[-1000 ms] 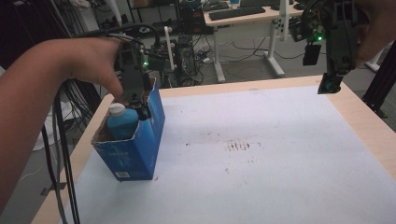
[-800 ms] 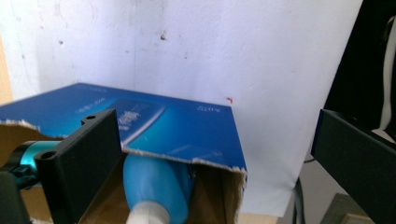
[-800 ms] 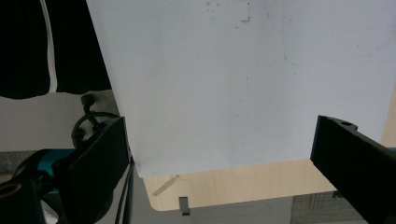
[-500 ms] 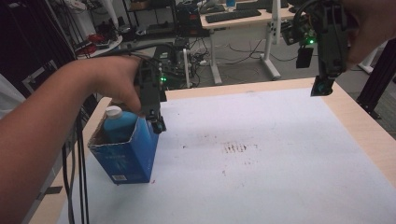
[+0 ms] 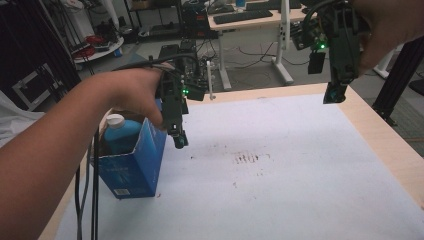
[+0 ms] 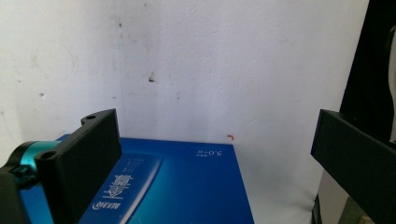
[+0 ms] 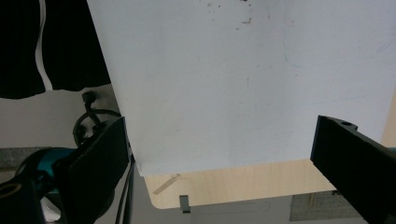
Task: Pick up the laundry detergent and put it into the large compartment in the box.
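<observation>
Left tongs (image 5: 179, 141): I hold them pointing down just beside the right wall of the blue carton, above the surface; in the left gripper view my jaws stand wide apart with nothing between them, released.
Right tongs (image 5: 332, 95): I hold them raised over the far right corner of the surface, well apart from the carton; in the right gripper view the jaws are spread wide and empty.
Blue carton (image 5: 132, 162): stands upright near the left edge of the surface, top flaps open; its printed face lies below my left jaws in the left gripper view (image 6: 177, 182).
Bottle (image 5: 120, 134): blue body with a white cap, standing inside the carton, cap rising above the rim.
Surface (image 5: 300, 190): white sheet on a pale wooden top, with dark smudges near the middle.
Left hand (image 5: 132, 95): wrapped around the left gripper's body, above the carton.
</observation>
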`<state>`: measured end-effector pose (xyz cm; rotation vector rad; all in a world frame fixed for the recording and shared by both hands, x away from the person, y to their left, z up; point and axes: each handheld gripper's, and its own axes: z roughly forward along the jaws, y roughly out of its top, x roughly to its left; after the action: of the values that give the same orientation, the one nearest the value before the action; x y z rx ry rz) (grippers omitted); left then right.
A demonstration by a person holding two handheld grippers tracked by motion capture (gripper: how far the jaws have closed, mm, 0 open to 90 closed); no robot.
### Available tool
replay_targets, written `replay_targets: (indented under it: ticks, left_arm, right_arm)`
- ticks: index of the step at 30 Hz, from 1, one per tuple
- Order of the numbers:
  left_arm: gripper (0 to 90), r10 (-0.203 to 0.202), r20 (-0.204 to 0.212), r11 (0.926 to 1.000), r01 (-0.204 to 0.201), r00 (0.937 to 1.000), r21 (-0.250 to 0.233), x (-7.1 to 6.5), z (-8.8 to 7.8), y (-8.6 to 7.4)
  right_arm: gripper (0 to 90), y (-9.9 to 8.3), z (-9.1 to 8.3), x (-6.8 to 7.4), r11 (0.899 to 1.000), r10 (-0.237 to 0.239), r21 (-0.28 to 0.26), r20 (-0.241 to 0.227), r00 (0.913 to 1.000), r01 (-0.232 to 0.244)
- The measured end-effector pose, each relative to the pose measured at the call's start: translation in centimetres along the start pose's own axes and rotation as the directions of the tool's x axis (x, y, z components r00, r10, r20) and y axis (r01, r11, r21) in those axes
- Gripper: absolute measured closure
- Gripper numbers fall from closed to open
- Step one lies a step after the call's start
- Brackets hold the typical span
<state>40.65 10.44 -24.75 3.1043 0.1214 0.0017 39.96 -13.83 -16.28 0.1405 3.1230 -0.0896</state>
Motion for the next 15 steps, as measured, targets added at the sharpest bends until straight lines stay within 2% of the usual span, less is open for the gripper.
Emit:
replay_targets:
  ticks: [15]
  left_arm:
    - [1.7, -0.009, -0.006, 1.0, 0.009, 0.9999, 0.0, -0.05, 0.39, -0.34]
  right_arm:
    - [3.6, 0.06, -0.3, 0.0, 1.0, -0.002, -0.013, 0.003, 1.0, 0.002]
